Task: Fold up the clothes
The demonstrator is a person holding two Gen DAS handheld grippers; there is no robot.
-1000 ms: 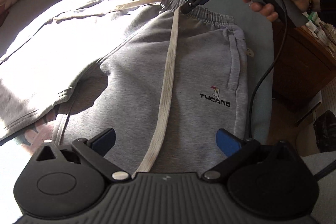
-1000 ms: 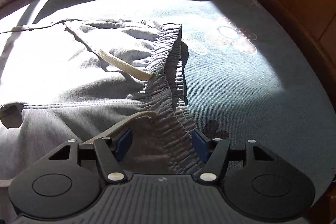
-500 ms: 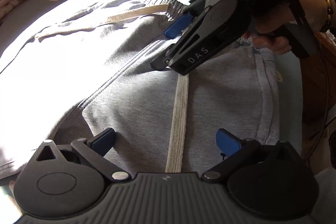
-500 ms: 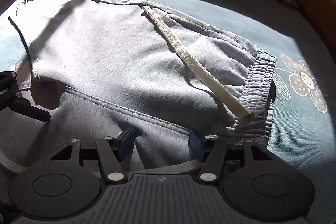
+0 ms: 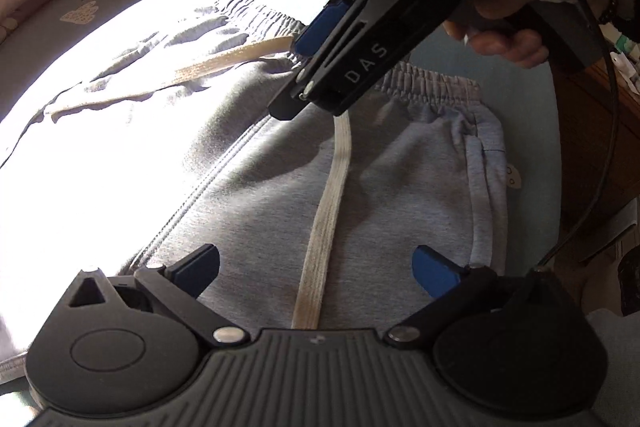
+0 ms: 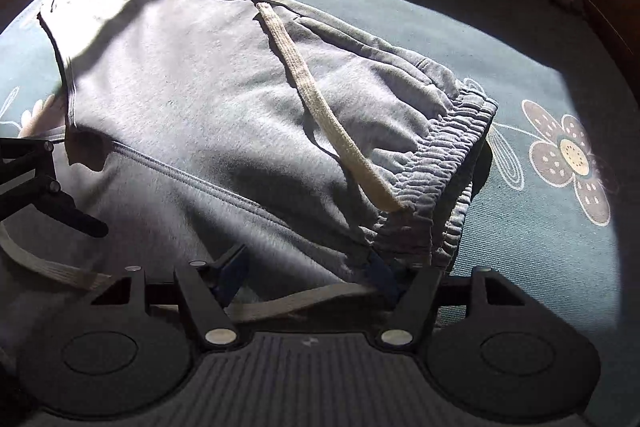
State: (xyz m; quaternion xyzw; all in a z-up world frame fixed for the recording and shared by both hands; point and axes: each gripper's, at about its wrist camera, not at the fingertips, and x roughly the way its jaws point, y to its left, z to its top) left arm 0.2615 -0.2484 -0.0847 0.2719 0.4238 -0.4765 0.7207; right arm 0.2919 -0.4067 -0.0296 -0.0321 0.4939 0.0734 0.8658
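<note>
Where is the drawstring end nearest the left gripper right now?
In the left wrist view, that beige drawstring runs down the middle of the grey shorts, from under the right gripper at the waistband to between the left gripper's open fingers.

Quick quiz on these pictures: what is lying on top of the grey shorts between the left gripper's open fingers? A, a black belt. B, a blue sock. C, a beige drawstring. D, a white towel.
C: in the left wrist view a flat beige drawstring runs down the grey shorts midway between the left gripper and its spread fingers.
</note>
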